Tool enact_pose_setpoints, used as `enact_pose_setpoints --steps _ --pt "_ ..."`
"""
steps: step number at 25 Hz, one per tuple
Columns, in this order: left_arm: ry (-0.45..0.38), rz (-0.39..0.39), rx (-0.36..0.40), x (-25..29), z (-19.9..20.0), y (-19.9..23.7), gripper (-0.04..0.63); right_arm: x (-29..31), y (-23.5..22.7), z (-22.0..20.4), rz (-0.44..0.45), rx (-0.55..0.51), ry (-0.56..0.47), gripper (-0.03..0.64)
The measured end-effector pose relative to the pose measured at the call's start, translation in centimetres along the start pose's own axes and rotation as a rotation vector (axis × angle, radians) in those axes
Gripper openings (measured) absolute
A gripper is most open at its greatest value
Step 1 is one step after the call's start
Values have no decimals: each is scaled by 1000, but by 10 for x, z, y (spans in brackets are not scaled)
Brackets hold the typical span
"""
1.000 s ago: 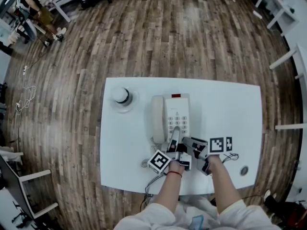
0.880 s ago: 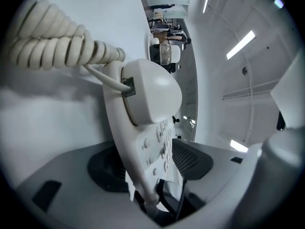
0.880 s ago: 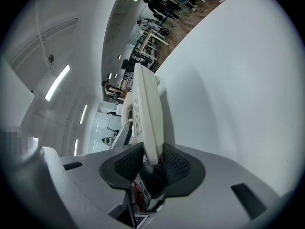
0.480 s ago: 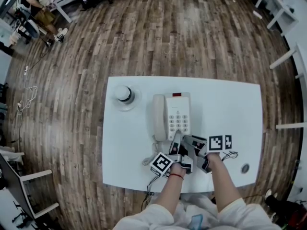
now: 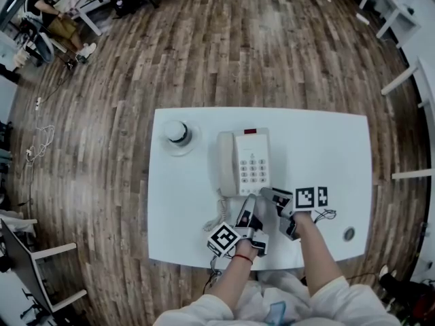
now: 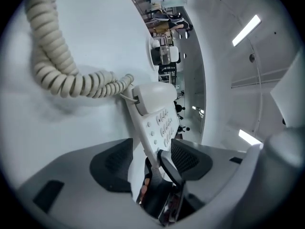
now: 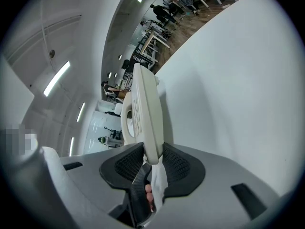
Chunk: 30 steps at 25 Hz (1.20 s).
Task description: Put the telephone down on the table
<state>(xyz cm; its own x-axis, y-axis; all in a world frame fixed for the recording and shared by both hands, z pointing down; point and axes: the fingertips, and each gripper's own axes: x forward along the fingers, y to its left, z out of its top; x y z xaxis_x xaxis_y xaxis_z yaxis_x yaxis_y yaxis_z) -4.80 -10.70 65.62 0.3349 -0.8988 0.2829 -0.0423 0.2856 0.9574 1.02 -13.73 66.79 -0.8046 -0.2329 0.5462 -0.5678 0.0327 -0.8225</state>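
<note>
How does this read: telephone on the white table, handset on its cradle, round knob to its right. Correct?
Not quite: the head view shows the round knob left of the telephone, not right. The rest holds: telephone on the white table, handset on its cradle.

Not a word, brand or number reads out anywhere here. The telephone [image 5: 250,161] shows its keypad [image 5: 253,170] in the head view, but the keys are too small to give a digit. In the left gripper view they come up blurred. The only signs are black-and-white square markers, one on the left cube [image 5: 224,238], two on the right cube [image 5: 310,198]: patterns, no lettering.
</note>
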Motion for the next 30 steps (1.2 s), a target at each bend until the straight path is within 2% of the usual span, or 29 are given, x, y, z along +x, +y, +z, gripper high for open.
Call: enact_pose_setpoints --steps 4,6,10,12,16,19,23,27,28,30 --pt "76 -5 73 -13 -3 -16 250 1 -1 0 -6 -8 -4 144" --pt "114 4 117 -17 -5 -23 219 1 -2 0 -10 -11 -6 144" --pt "206 -56 141 -21 -12 -49 153 3 -4 -3 -16 -18 -2 144" --pt "257 -60 219 -25 -11 -55 72 4 -5 -3 -17 -17 0 144" --pt "309 -124 356 -30 -9 -75 34 6 -7 -3 -22 -15 0 146" --pt "323 -150 409 -32 -7 -83 32 7 -9 -4 -30 -24 -5 147" --pt "332 -125 453 -37 -3 -85 32 8 -11 -4 -43 -37 -11 149" --pt "260 -58 605 -37 35 -82 34 9 -13 -4 -56 -41 -4 149" --pt "246 -31 648 -33 51 -78 51 9 -13 -5 -55 -37 -3 149" --pt "247 44 713 -21 82 -66 165 8 -14 -4 -54 -31 -3 150"
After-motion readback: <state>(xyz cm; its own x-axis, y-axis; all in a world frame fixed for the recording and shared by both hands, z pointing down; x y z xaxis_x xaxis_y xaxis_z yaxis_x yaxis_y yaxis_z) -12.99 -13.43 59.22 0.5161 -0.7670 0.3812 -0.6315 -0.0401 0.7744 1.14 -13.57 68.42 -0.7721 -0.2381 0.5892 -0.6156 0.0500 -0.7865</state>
